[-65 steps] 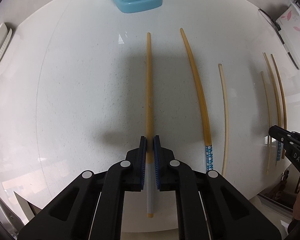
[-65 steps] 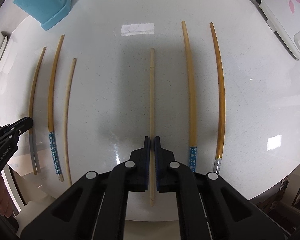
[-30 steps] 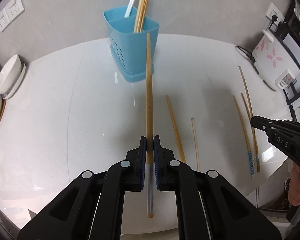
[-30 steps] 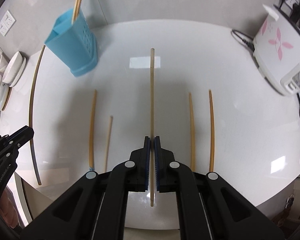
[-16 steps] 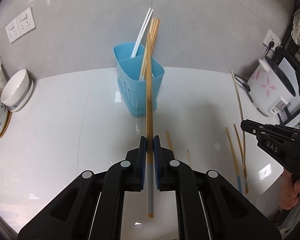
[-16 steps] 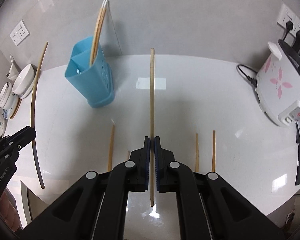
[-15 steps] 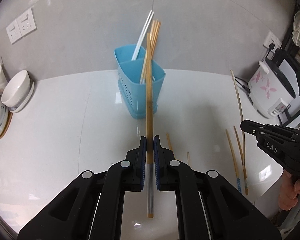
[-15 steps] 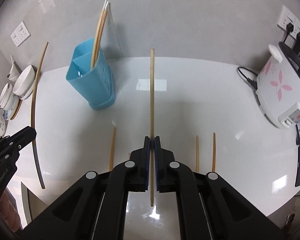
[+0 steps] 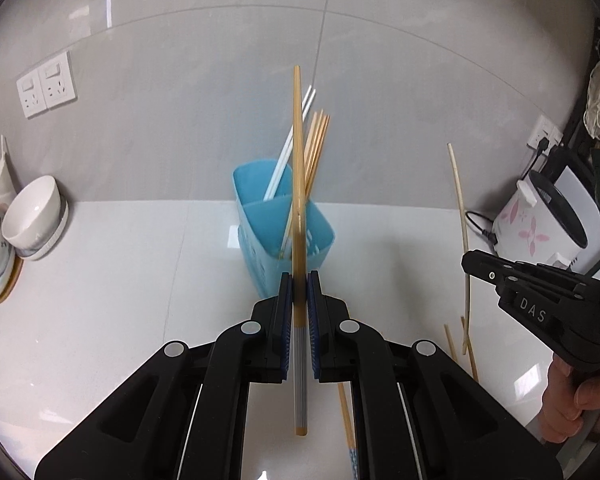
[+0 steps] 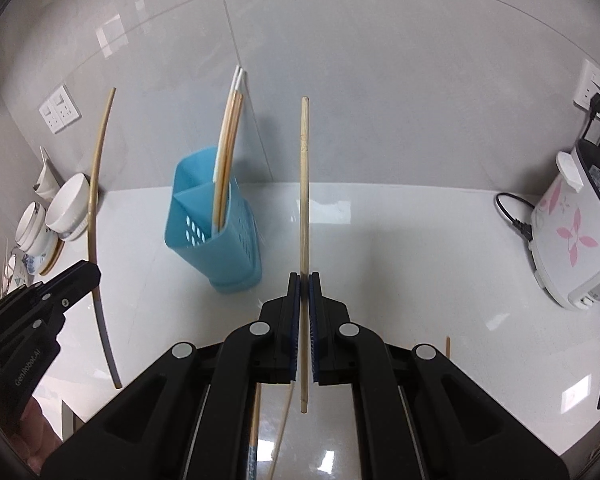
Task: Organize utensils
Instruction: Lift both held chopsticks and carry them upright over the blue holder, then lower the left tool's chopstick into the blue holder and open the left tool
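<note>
Since the earlier frames both chopsticks had risen off the white countertop (image 9: 100,280). The left gripper (image 9: 299,280) clamped a grey-ended chopstick (image 9: 298,160), the right gripper (image 10: 304,280) a plain chopstick (image 10: 304,184); each ran lengthwise along its fingers, tip toward the blue utensil holder (image 10: 228,256).

To your left, stacked bowls (image 9: 30,216) sit by the wall beneath the sockets (image 9: 46,89); to your right stands a flowered rice cooker (image 10: 568,240), plugged in.
</note>
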Action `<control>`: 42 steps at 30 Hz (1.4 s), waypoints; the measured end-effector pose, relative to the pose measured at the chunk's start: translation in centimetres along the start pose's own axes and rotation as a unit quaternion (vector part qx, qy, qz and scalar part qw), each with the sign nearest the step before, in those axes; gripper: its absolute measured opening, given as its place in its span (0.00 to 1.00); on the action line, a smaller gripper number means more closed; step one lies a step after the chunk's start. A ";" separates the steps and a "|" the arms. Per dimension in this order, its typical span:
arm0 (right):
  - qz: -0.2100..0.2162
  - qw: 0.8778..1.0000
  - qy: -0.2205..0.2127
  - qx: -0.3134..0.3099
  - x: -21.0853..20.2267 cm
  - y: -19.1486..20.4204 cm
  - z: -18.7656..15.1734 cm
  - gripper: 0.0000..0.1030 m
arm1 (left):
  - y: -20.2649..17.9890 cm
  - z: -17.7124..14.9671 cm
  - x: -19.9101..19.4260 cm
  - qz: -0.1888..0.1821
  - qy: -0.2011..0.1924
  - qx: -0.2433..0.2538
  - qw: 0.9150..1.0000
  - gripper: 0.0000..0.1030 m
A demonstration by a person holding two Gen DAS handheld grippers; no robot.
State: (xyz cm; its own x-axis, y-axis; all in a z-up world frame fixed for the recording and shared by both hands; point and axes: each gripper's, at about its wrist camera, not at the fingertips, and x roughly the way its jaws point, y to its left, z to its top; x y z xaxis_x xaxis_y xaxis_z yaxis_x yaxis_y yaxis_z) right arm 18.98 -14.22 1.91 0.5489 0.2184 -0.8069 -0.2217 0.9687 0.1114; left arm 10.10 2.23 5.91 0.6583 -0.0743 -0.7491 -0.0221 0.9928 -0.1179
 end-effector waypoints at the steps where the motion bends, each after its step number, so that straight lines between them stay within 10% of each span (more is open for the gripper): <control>1: 0.003 1.000 -0.004 0.000 0.1 0.1 0.4 0.03 | 0.0 0.3 0.2 -0.003 -0.004 -0.002 1.000 0.07; 26: 0.053 0.997 -0.062 0.000 3.8 2.0 6.4 0.03 | 0.3 5.4 6.1 -0.035 -0.160 0.011 0.986 0.07; 42: 0.061 0.995 -0.071 0.017 5.4 1.0 7.2 0.03 | -0.2 5.1 11.4 -0.041 -0.175 0.021 0.984 0.07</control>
State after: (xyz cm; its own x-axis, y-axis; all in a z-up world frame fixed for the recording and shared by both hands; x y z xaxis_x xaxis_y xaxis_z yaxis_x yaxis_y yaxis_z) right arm 27.47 -11.26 1.86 0.6286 0.3460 -0.6965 -0.2668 0.9372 0.2248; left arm 21.41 1.68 0.73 0.8753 -0.1244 -0.4673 0.0682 0.9884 -0.1353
